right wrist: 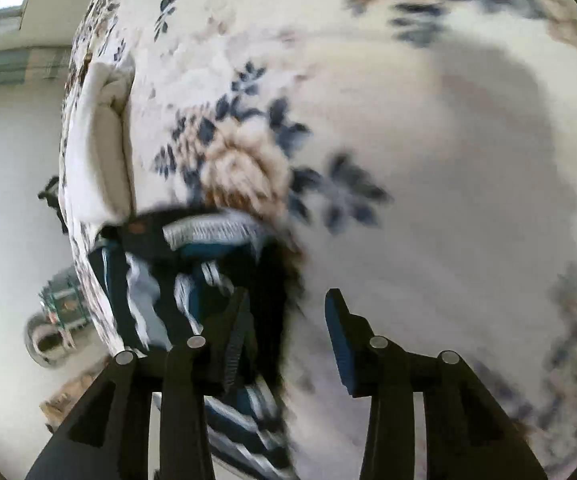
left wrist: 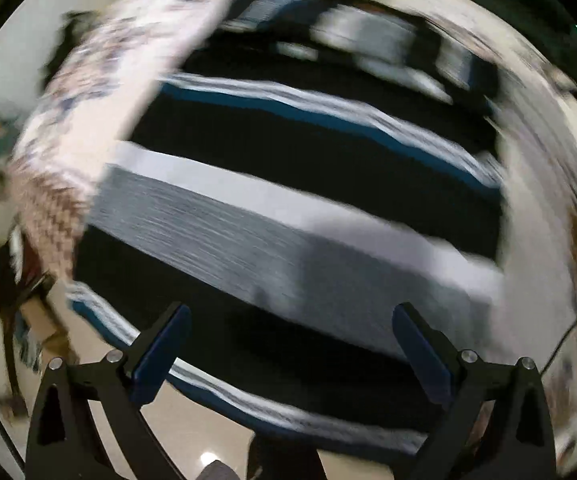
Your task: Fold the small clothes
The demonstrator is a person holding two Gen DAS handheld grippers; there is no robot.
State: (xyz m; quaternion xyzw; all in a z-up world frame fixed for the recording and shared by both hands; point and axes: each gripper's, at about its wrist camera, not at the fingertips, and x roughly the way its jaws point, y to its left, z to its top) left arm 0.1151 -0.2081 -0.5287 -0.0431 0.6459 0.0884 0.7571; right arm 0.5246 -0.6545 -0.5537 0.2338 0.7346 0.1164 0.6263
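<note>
Striped garment (left wrist: 288, 208) lies on floral bed (right wrist: 408, 160); we hold left gripper (left wrist: 292, 344) and right gripper (right wrist: 288, 344) with jaws apart, gripping nothing.

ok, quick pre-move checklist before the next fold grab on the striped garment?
1. Left gripper open, nothing between the jaws: ok.
2. Right gripper open, nothing pinched: ok.
3. Striped garment lies under the left gripper: ok.
4. Garment flat and free of wrinkles: cannot tell, the left view is blurred.
5. Garment edge near the right gripper: not ok, it looks bunched.
6. Floral bedspread bare beside the garment for folding: ok.
</note>
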